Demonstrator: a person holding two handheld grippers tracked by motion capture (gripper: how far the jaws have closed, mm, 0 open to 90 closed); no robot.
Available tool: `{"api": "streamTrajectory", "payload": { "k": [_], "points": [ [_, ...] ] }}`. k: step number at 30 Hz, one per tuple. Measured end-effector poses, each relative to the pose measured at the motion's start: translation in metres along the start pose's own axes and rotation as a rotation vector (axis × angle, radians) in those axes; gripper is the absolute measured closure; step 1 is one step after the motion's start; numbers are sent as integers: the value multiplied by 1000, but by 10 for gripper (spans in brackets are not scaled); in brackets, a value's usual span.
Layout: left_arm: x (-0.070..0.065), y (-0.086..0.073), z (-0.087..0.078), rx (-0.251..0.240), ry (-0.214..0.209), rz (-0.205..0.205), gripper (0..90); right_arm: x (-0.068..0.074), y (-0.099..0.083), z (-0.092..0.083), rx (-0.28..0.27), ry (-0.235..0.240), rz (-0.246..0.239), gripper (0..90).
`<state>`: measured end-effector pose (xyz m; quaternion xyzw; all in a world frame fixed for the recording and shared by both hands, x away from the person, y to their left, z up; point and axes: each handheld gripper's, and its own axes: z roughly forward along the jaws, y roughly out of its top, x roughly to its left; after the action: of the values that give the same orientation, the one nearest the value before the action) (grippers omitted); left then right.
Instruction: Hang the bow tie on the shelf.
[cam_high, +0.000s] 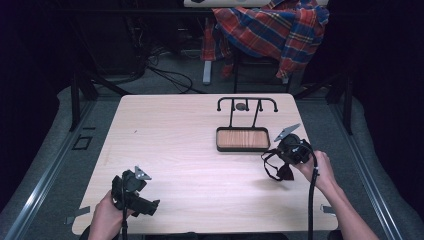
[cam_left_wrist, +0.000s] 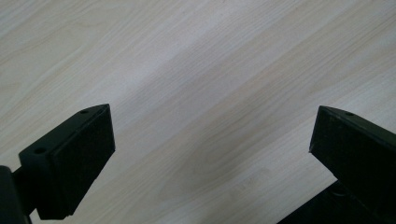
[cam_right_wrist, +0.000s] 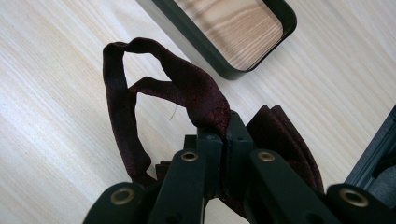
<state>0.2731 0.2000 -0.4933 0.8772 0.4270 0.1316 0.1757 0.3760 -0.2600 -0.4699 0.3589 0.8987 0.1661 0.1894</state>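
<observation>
My right gripper (cam_high: 280, 162) is shut on a dark maroon bow tie (cam_right_wrist: 187, 88). Its strap loops up and to the left above the table, and the bow (cam_right_wrist: 285, 135) hangs beside the jaws. In the high view the bow tie (cam_high: 276, 167) dangles just in front of a black tray with a wooden floor (cam_high: 242, 139), which carries a black hanger stand (cam_high: 246, 102). The tray's corner (cam_right_wrist: 243, 70) lies just beyond the tie in the right gripper view. My left gripper (cam_high: 149, 206) sits near the table's front left, jaws wide open over bare wood (cam_left_wrist: 210, 93), holding nothing.
The light wooden table (cam_high: 175, 135) has open room across its middle and left. A chair draped with a red plaid shirt (cam_high: 272, 27) stands beyond the far edge, with cables on the floor (cam_high: 170, 75). Metal frame rails run along both sides.
</observation>
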Motion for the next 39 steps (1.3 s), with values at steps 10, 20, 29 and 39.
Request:
{"api": "streamTrajectory", "payload": {
  "k": [10, 20, 29, 39],
  "points": [
    [-1, 0, 0, 8, 5, 9, 1, -8, 6, -6, -27, -3, 40, 883],
    [0, 0, 0, -4, 5, 3, 1, -15, 11, -9, -32, -16, 58, 883],
    [-1, 0, -1, -6, 5, 3, 1, -20, 19, -13, -63, -32, 80, 883],
    [0, -1, -1, -7, 5, 1, 1, -26, 29, -18, -93, -40, 109, 884]
  ]
}}
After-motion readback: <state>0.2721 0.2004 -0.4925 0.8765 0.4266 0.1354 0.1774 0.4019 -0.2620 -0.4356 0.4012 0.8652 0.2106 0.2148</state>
